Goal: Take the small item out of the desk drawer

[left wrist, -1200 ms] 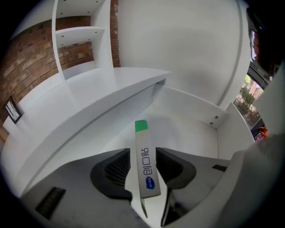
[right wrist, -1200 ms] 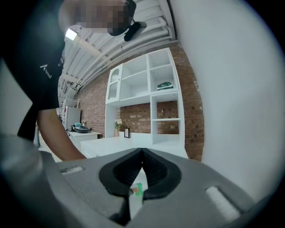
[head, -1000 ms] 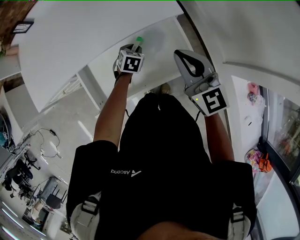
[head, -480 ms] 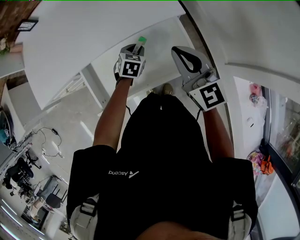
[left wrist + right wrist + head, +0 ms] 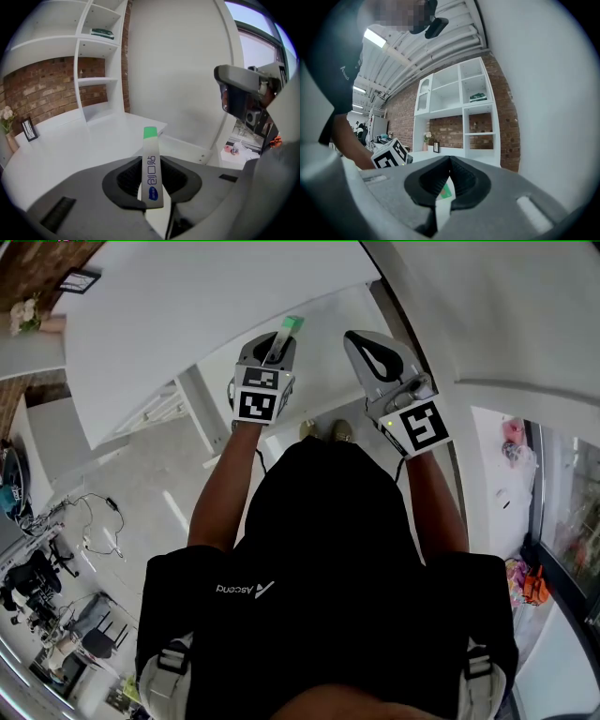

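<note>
You are pinching a strip (image 5: 152, 174) in your left hand-held gripper (image 5: 153, 164). Its two dark pads (image 5: 126, 176) are pressing on the strip's flat faces. The strip is standing upright between them, with blue print running along its white body and its green end (image 5: 150, 132) pointing up and away from you.

In your head view, this hand-held gripper is hovering at the front edge of the white bench (image 5: 187, 306). The strip is sticking out past the jaws toward the bench top and is touching nothing but the pads. A white panel is lying just below the bench's edge, and you cannot tell from these views whether it is the drawer.

Your right hand-held gripper (image 5: 356, 339) is hanging at that same bench edge, just beside the left one and apart from it. Its jaws are pressed together at the tips and are holding nothing. In the right gripper view, the strip's green end is peeking through the slit beneath those tips.

Beyond the bench, white shelves (image 5: 96, 56) are standing against a brick wall (image 5: 42, 86). At the bench's far left, a small picture frame (image 5: 29, 129) and some flowers (image 5: 5, 117) are showing. Your shoes (image 5: 325, 430) are showing on the floor below the bench's front edge.
</note>
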Demonstrator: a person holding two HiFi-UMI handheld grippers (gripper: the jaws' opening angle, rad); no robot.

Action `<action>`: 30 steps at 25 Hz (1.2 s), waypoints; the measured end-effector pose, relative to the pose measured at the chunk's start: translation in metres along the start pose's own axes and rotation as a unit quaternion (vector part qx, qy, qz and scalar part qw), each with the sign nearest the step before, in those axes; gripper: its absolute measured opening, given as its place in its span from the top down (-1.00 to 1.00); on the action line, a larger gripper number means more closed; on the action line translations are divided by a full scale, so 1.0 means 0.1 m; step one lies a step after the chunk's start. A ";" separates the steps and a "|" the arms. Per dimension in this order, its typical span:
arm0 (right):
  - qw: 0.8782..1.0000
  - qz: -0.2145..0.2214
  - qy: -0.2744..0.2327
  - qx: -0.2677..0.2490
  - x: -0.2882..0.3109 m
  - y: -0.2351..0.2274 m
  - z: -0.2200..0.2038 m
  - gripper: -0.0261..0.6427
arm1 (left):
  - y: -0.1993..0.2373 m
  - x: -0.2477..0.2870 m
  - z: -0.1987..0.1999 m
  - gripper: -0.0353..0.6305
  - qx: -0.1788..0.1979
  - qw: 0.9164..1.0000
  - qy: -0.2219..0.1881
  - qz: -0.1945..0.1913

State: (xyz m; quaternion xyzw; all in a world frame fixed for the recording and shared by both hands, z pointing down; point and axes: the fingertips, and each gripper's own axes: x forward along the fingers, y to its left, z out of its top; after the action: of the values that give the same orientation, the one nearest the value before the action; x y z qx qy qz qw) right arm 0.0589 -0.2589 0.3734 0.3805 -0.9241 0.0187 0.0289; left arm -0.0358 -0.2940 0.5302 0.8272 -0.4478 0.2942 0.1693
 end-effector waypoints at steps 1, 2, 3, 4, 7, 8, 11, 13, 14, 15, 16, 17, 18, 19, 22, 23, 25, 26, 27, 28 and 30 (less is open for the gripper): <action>1.000 0.001 -0.004 -0.004 -0.01 0.02 0.02 0.92 | -0.02 -0.07 0.06 0.62 -0.001 1.000 -0.011 0.000; 1.000 0.002 -0.008 -0.009 -0.02 0.04 0.04 0.92 | -0.04 -0.15 0.12 0.62 -0.003 1.000 -0.021 -0.002; 1.000 0.003 -0.012 -0.012 -0.03 0.07 0.07 0.92 | -0.07 -0.22 0.18 0.62 -0.005 0.999 -0.031 -0.004; 1.000 0.004 -0.014 -0.014 -0.04 0.09 0.09 0.92 | -0.10 -0.29 0.24 0.62 -0.008 0.999 -0.041 -0.006; 1.000 0.006 -0.021 -0.019 -0.07 0.15 0.16 0.92 | -0.17 -0.50 0.42 0.62 -0.014 0.997 -0.074 -0.009; 1.000 0.006 -0.023 -0.019 -0.07 0.17 0.18 0.92 | -0.19 -0.57 0.48 0.62 -0.017 0.996 -0.085 -0.010; 0.999 0.005 -0.032 -0.024 -0.09 0.22 0.24 0.92 | -0.23 -0.77 0.64 0.62 -0.027 0.993 -0.118 -0.011; 0.999 0.004 -0.037 -0.025 -0.13 0.25 0.29 0.92 | -0.28 -0.91 0.74 0.62 -0.031 0.990 -0.140 -0.013; 0.999 0.004 -0.039 -0.022 -0.16 0.26 0.32 0.92 | -0.31 -0.97 0.80 0.62 -0.032 0.988 -0.151 -0.013; 0.999 0.003 -0.041 -0.021 -0.19 0.27 0.34 0.92 | -0.35 -1.03 0.84 0.62 -0.031 0.986 -0.163 -0.014; 0.999 0.002 -0.045 -0.023 -0.23 0.27 0.36 0.92 | -0.39 -1.09 0.89 0.62 -0.030 0.984 -0.175 -0.015; 0.998 0.001 -0.050 -0.025 -0.26 0.27 0.38 0.92 | -0.44 -1.14 0.94 0.62 -0.026 0.982 -0.187 -0.017; 0.998 0.000 -0.054 -0.027 -0.29 0.27 0.41 0.92 | -0.47 -1.20 0.99 0.62 -0.022 0.979 -0.200 -0.018; 0.998 -0.001 -0.057 -0.028 -0.31 0.28 0.44 0.92 | -0.50 -1.26 1.04 0.62 -0.017 0.977 -0.212 -0.020; 0.997 -0.002 -0.065 -0.029 -0.35 0.30 0.54 0.92 | -0.58 -1.42 1.16 0.62 -0.006 0.970 -0.242 -0.024; 0.997 -0.003 -0.068 -0.029 -0.36 0.31 0.56 0.92 | -0.60 -1.47 1.20 0.62 -0.003 0.968 -0.249 -0.026; 0.997 -0.005 -0.072 -0.028 -0.38 0.33 0.60 0.92 | -0.63 -1.56 1.25 0.62 0.001 0.965 -0.261 -0.030; 0.997 -0.006 -0.072 -0.028 -0.39 0.34 0.62 0.92 | -0.64 -1.59 1.29 0.62 0.003 0.963 -0.266 -0.032; 0.997 -0.008 -0.073 -0.028 -0.39 0.34 0.63 0.92 | -0.65 -1.63 1.32 0.62 0.005 0.962 -0.272 -0.034; 0.997 -0.009 -0.073 -0.028 -0.40 0.34 0.64 0.92 | -0.67 -1.66 1.35 0.62 0.007 0.960 -0.276 -0.036; 0.997 -0.011 -0.075 -0.027 -0.42 0.34 0.66 0.92 | -0.69 -1.71 1.41 0.62 0.009 0.958 -0.285 -0.039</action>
State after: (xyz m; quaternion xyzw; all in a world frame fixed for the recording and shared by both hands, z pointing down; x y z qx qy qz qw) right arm 0.0621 -0.2095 0.3039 0.3897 -0.9198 -0.0351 -0.0298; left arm -0.0035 -0.2238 0.3117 0.8950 -0.4422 0.0437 0.0381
